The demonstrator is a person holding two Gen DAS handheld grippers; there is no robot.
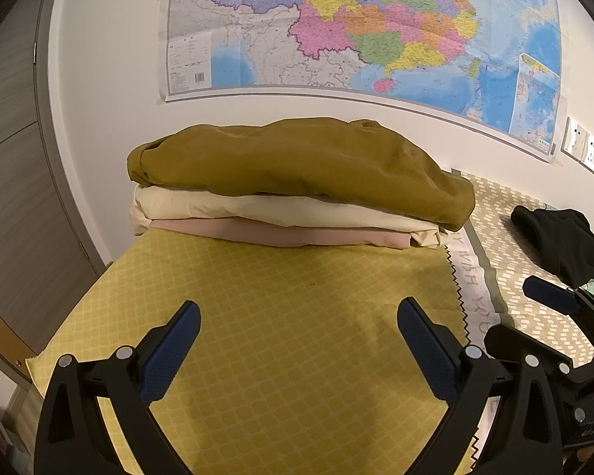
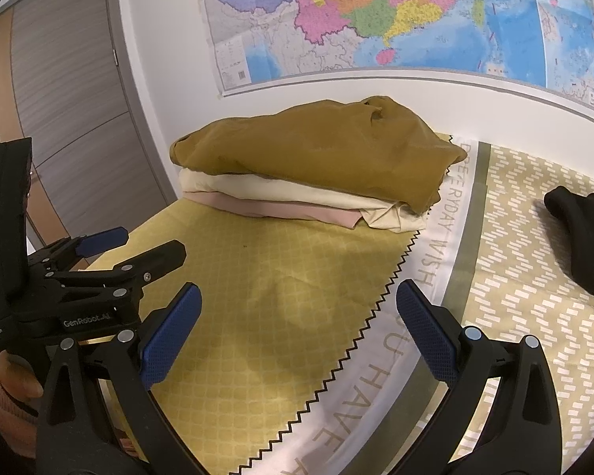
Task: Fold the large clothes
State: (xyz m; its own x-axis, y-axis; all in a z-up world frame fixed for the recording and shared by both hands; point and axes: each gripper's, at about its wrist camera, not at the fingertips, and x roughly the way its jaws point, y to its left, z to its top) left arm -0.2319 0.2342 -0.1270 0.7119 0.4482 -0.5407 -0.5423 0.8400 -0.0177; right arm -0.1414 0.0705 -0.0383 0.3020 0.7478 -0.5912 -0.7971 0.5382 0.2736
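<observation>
Between garments | both hand-held grippers, left (image 1: 299, 316) and right (image 2: 299, 303), wide open, empty | folded stack (image 1: 297, 182) at table's far edge | next: reach for black garment (image 1: 558, 241), right side.

Three folded garments sit stacked at twelve o'clock: mustard (image 1: 297, 166) over cream (image 1: 257, 208) over pink (image 1: 281, 233). A black garment (image 1: 554, 237) (crumpled, unfolded) lies at three o'clock.

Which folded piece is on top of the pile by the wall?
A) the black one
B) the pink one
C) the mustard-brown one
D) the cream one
C: the mustard-brown piece lies on top, with the cream piece under it and the pink piece at the bottom; the black garment lies apart, off to the right.
</observation>
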